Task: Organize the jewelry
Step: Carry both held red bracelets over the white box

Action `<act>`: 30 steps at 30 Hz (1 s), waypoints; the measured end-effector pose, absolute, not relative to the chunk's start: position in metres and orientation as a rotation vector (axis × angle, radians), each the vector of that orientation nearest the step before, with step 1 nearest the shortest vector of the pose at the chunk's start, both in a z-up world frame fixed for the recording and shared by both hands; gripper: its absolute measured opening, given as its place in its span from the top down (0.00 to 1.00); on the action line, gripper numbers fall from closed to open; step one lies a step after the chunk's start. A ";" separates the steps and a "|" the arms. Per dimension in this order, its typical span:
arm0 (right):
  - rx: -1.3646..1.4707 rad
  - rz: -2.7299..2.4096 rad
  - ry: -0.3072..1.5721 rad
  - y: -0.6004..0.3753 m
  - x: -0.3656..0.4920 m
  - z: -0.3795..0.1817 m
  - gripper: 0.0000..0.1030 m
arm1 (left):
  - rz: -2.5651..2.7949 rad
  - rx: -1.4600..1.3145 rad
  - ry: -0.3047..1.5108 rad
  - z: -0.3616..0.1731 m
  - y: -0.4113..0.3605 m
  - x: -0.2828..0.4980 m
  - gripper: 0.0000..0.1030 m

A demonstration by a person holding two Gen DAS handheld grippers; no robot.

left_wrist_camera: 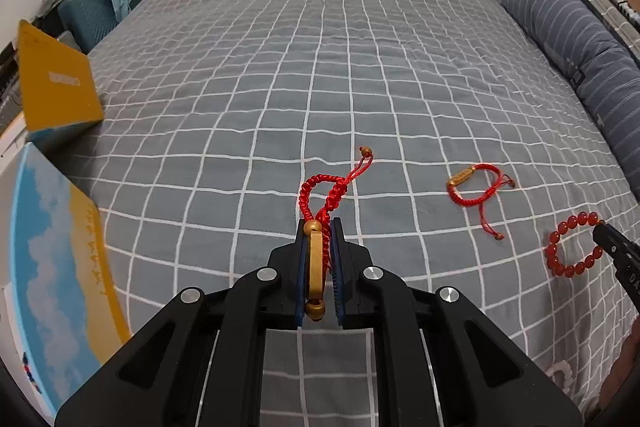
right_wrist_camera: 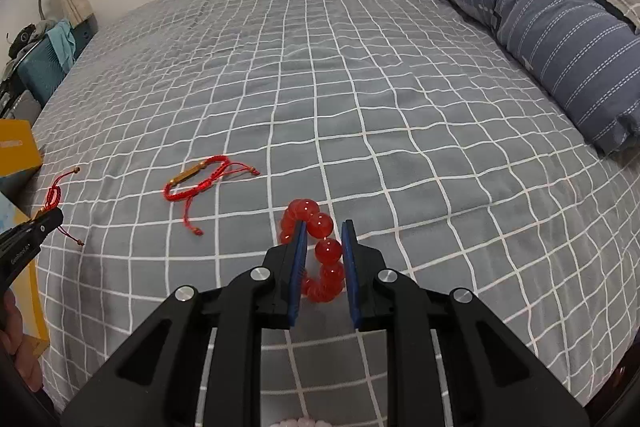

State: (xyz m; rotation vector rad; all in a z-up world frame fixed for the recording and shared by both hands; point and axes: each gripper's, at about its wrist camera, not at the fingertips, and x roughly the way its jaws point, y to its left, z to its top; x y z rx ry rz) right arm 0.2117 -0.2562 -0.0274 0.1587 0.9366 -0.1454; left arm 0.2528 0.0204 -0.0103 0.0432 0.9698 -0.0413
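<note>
My left gripper [left_wrist_camera: 319, 223] is shut on a red braided cord bracelet [left_wrist_camera: 320, 195] with a gold bar and gold beads, held a little above the checked bedspread; its loop and tail stick out past the fingertips. The same bracelet [right_wrist_camera: 52, 197] hangs from the left gripper [right_wrist_camera: 50, 217] at the left edge of the right wrist view. My right gripper [right_wrist_camera: 325, 225] is shut on a red bead bracelet [right_wrist_camera: 320, 223], with beads between the blue pads. A second red cord bracelet [left_wrist_camera: 476, 189] with a gold tube lies flat on the bed between the grippers, also visible as the flat bracelet [right_wrist_camera: 200, 179].
A grey checked bedspread [left_wrist_camera: 320, 67] covers the bed. A yellow box [left_wrist_camera: 56, 87] stands at the left, with a blue-and-yellow lid [left_wrist_camera: 60, 259] nearer. A striped blue pillow [right_wrist_camera: 560, 39] lies along the right side. Pale pink beads [right_wrist_camera: 296, 422] show at the bottom edge.
</note>
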 end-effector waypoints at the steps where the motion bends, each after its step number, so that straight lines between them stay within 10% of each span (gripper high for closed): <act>1: 0.158 -0.144 0.932 -0.255 0.208 -0.025 0.84 | -0.041 0.045 0.965 -0.008 0.020 0.249 0.90; 30: 0.111 -0.093 0.875 -0.225 0.139 0.002 0.87 | -0.015 0.018 0.933 0.015 0.046 0.159 0.89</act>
